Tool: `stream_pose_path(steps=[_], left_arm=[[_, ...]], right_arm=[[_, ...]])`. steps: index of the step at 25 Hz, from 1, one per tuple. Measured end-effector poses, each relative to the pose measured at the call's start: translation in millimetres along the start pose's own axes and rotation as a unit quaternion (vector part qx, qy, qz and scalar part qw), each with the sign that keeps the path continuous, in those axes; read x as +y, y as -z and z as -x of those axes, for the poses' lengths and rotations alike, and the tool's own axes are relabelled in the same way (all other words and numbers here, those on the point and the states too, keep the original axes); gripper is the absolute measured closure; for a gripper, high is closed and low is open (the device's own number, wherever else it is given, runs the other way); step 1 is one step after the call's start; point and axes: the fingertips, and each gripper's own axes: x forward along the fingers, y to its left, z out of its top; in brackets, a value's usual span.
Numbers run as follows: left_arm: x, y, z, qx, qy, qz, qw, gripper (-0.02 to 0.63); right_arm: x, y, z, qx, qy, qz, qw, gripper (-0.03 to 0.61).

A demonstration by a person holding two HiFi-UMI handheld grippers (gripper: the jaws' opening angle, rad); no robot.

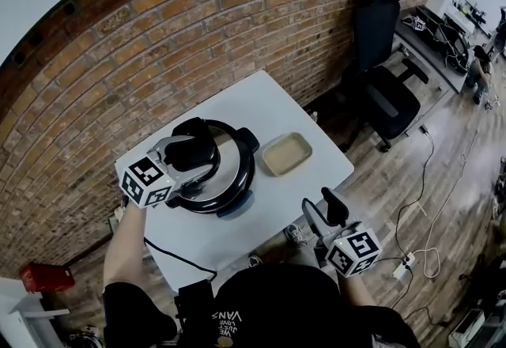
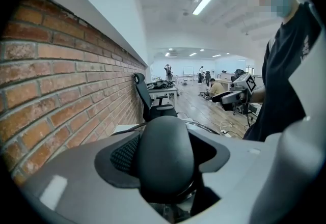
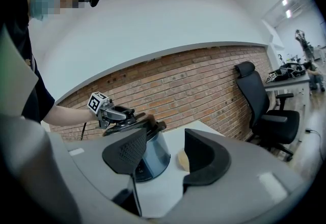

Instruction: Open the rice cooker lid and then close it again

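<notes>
The left gripper [image 1: 192,153] reaches down over the rice cooker [image 1: 237,180], and its jaws are clamped around the lid's black rounded handle [image 2: 165,154], which fills the gap between them in the left gripper view. From the right gripper view the lid [image 3: 130,122] looks about level on the steel pot body; whether it is fully seated or barely raised cannot be told. The cooker stands toward the left side of a small white table [image 1: 261,101] against a brick wall [image 1: 158,30], with a shallow beige dish [image 1: 286,153] just beside it on the right and a black power cord [image 1: 178,253] trailing off the near edge. The right gripper [image 1: 322,215] hangs off the table's near right corner, well apart from the cooker, its jaws spread with nothing between them. The step in hand seems to be the grip on the handle at one end of the lid's travel. If the lid is shut, the next move calls for a steady lift along the hinge's arc; if it is just landing, a firm press down.
</notes>
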Motion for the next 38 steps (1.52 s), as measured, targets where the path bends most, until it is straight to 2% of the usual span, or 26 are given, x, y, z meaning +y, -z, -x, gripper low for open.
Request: stream_pose_path(steps=[10,17,24,31,38], left_arm=[[-7.8,-2.8,-6.6,0.008,0.066,-0.052,0.9964,0.321],[-2.0,-1.1,-6.2,0.002,0.094,-0.046,0.9945,0.321],[-1.2,-2.6,-5.7,-0.007,0.090,-0.044,0.9949,0.321],[-3.5,-2.8,-6.0,-0.007,0.077,-0.055,0.9955,0.319],[-2.4,-2.5,-7.6,0.004,0.070,-0.029,0.9971,0.318]], right_arm=[[9.1,0.5,-10.6,0.005,-0.010,0.004,1.000,0.353],[3.4,1.7,-8.7,0.005,0.001,0.000,1.000,0.353],[-4.6,1.9,-6.4,0.006,0.010,-0.003,1.000,0.353],[4.0,3.6,-13.1,0.009,-0.005,-0.003,1.000,0.353],[10.7,4.0,-19.4,0.016,-0.015,-0.002,1.000,0.353]])
